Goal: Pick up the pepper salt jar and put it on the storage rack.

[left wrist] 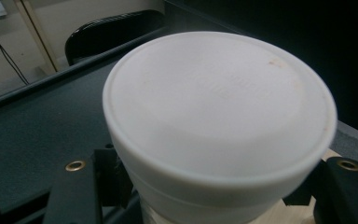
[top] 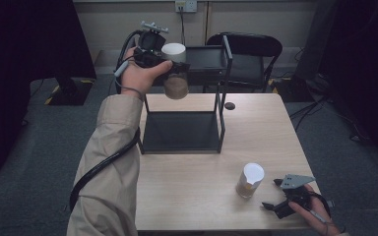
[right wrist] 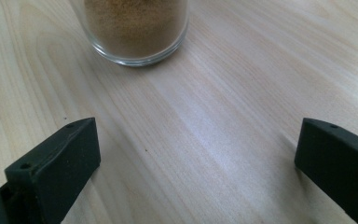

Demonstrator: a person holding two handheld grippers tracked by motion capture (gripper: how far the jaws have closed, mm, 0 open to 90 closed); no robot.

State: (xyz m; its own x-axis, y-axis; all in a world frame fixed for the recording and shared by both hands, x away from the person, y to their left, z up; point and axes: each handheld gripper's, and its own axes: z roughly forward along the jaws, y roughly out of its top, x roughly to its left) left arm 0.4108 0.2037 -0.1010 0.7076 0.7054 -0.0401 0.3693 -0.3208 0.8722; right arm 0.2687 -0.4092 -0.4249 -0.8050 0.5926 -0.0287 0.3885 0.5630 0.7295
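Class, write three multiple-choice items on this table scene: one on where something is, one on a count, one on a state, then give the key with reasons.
1. Where is the glass jar with the white lid that the left tool holds?
A. Lifted beside the black metal rack's top shelf
B. Flat on the wooden table
C. On the chair

2. How many white-lidded jars of brown powder show in the high view?
A. One
B. Two
C. Four

3. How do the right tool's jaws stand?
A. Shut on a jar
B. Open, nothing between them
C. Shut on the rack

Key: 1 A, the left tool holds the jar up by the rack. 2 B, a second jar stands on the table. 3 B, the right tool gapes over bare wood.
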